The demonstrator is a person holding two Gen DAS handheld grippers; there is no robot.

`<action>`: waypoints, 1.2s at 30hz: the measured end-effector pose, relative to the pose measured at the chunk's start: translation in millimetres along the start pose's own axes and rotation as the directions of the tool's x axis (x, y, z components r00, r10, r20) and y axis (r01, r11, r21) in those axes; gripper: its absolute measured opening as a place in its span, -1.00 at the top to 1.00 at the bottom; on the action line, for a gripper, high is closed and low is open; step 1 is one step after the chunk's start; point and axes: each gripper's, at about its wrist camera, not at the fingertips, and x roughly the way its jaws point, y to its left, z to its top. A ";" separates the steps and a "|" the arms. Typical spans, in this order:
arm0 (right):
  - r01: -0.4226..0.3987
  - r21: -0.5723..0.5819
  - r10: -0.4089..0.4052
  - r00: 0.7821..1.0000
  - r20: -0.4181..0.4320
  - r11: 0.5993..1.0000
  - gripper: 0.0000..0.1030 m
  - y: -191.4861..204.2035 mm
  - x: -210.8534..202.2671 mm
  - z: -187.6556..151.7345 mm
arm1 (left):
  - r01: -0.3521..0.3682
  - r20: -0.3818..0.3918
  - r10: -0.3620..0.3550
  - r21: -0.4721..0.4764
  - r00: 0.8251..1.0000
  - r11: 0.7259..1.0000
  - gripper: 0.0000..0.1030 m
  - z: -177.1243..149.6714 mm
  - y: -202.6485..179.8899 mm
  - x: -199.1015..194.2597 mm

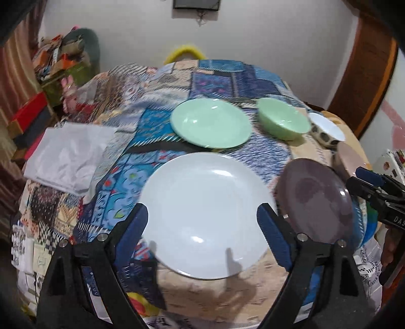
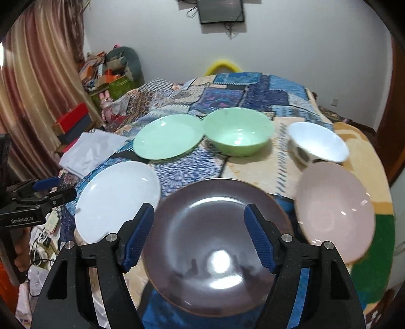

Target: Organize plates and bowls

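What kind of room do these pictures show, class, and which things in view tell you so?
Probably a lived-in room at home: a patchwork quilt covers the surface under the dishes, a striped curtain hangs at the left, and a small screen is mounted on the wall.

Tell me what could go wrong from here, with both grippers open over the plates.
1. The pink plate looks close to the bed edge on the right; a nudge might tip it off.
2. The dark plate lies on soft, uneven quilt, so a rim grip may slip.
3. The patterned bowl sits right behind the pink plate; lifting could knock it.
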 end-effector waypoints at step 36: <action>-0.122 -0.119 0.087 0.959 -0.270 0.985 0.61 53.1 126.5 26.4 | 0.085 -0.161 -0.116 -0.185 0.980 0.979 0.56 -25.5 89.1 58.6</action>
